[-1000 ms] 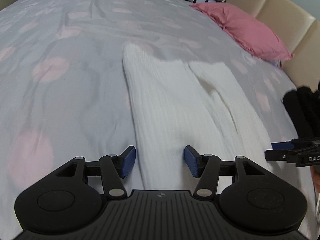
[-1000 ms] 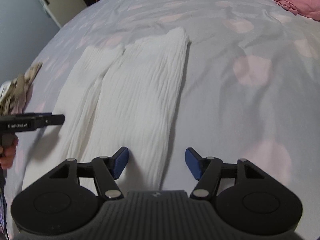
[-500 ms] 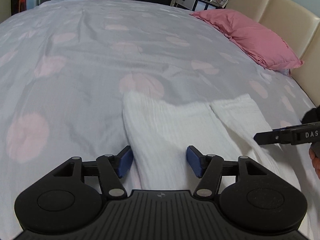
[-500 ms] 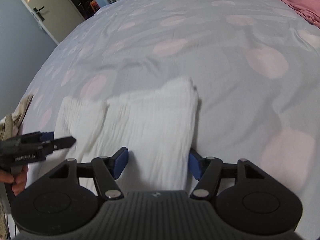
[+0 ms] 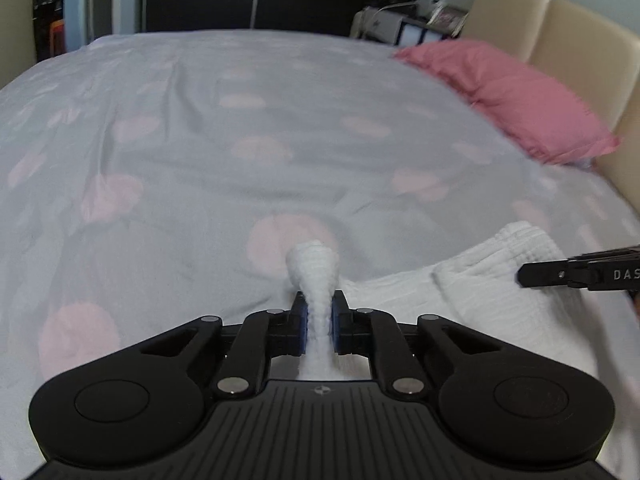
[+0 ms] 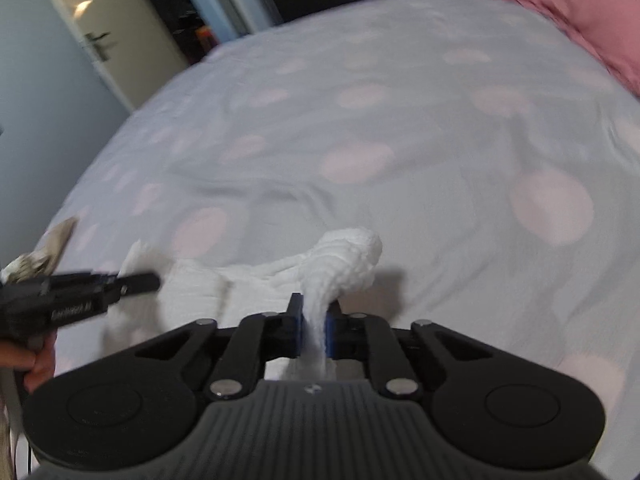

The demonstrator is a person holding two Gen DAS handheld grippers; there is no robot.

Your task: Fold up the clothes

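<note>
A white ribbed garment (image 5: 480,292) lies flat on the grey bedcover with pink spots (image 5: 200,160). My left gripper (image 5: 319,312) is closing on one far corner of it, and the cloth bunches into a pinched ridge between the blue pads. In the right wrist view my right gripper (image 6: 314,320) is closing on the other far corner of the garment (image 6: 260,284), cloth squeezed between its pads and puffing up past them. Each gripper shows at the side of the other's view: the right gripper (image 5: 560,274), the left gripper (image 6: 136,282).
A pink pillow (image 5: 520,92) lies against the beige headboard (image 5: 580,36) at the right. A crumpled beige garment (image 6: 40,252) sits at the bed's left edge, beside a hand (image 6: 36,364). A door (image 6: 100,40) stands beyond the bed.
Both grippers slid forward along the garment to its far corners and went from wide open to pinched on the cloth, which now bunches up between the pads.
</note>
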